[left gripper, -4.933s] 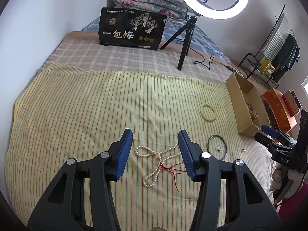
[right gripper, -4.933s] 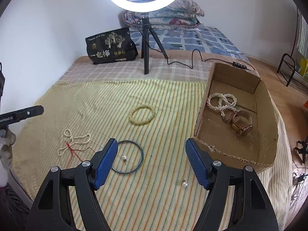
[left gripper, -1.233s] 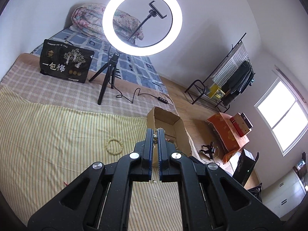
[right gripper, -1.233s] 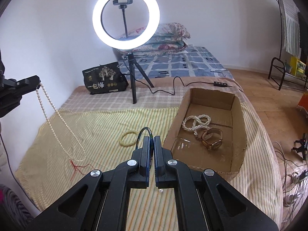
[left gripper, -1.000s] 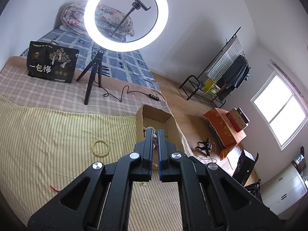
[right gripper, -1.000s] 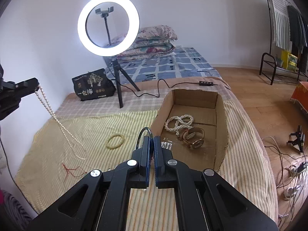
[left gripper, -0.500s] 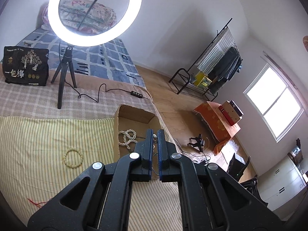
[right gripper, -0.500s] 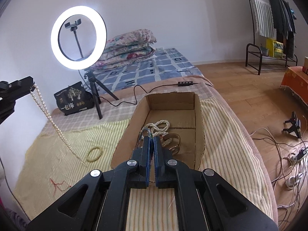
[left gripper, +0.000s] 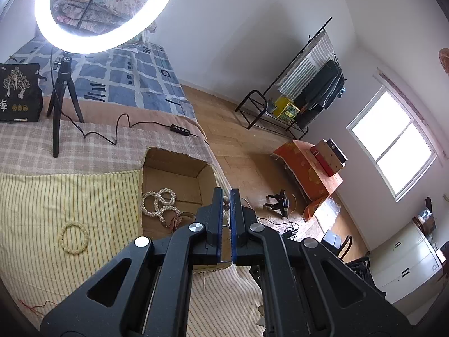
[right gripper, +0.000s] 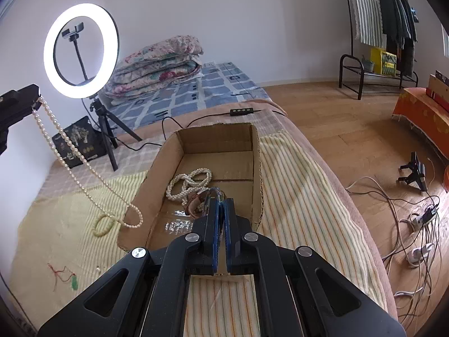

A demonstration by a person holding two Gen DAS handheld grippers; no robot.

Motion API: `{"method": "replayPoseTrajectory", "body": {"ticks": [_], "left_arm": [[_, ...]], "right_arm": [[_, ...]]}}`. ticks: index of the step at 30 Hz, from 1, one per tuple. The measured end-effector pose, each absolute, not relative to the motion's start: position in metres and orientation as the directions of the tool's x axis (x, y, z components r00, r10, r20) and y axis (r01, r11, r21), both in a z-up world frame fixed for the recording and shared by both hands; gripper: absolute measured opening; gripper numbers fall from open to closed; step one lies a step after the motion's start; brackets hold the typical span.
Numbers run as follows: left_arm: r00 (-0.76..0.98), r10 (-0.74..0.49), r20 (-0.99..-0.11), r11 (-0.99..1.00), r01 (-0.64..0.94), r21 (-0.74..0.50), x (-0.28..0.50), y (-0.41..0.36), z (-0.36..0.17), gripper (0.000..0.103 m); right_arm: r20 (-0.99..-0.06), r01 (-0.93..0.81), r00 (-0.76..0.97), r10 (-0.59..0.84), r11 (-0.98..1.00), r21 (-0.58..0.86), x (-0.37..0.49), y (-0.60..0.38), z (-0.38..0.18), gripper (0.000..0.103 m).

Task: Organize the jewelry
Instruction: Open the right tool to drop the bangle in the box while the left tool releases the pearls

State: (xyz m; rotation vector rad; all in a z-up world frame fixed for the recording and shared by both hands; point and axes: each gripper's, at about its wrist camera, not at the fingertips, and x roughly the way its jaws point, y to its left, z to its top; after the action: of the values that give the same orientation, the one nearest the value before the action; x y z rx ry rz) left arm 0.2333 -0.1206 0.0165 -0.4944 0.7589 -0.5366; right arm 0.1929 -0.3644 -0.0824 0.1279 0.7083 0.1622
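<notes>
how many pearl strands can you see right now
2: one pearl strand coiled inside the cardboard box, one long strand hanging from the left gripper. More could be hidden.

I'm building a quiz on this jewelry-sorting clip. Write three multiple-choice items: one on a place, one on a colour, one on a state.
1. Where does the yellow beaded bracelet lie?
A. in the cardboard box
B. on the striped cloth
C. on the floor

2. What colour are the gripper pads?
A. blue
B. red
C. white

3. How is the long white pearl necklace held?
A. coiled in the box
B. flat on the cloth
C. hanging from the left gripper

Key: 1 B, it lies left of the open cardboard box; 2 A, blue shows on both pads; 3 C, it dangles from the closed gripper.
</notes>
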Motion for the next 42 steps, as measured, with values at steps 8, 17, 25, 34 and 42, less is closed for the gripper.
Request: {"method": "replayPoseTrajectory", "body": {"ticks": [8,17,25,34,42], "left_arm": [[0.577,-0.605,-0.549,0.772,0.256,-0.582,0.248,-0.136,-0.005,0.002],[0.562,-0.576,-0.594,0.797,0.223,-0.561,0.257,-0.14,-0.026,0.002],[0.551,-0.572,-0.608,0.801,0.213,-0.56,0.258,-0.134,-0.029,0.002],[0.571,-0.543,-0.615,0.82,0.206,-0.533,0.248,-0.119,-0.02,0.002],[0.604,-0.504,-0.618,0.845,0.196,-0.498,0.232,-0.091,-0.007,0.002]], "right_arm": [[-0.666,-0.099,0.725,0.175,0.984,0.151,0.197,-0.366,-0.094,0.002],[-0.668,-0.108,0.723,0.178,0.984,0.145,0.196,-0.364,-0.094,0.002],[-0.664,-0.12,0.724,0.186,0.982,0.144,0.192,-0.361,-0.089,0.015],[-0.636,-0.104,0.755,0.157,0.987,0.12,0.183,-0.36,-0.074,0.04],[-0.623,-0.123,0.767,0.152,0.988,0.09,0.175,-0.347,-0.061,0.041]]}}
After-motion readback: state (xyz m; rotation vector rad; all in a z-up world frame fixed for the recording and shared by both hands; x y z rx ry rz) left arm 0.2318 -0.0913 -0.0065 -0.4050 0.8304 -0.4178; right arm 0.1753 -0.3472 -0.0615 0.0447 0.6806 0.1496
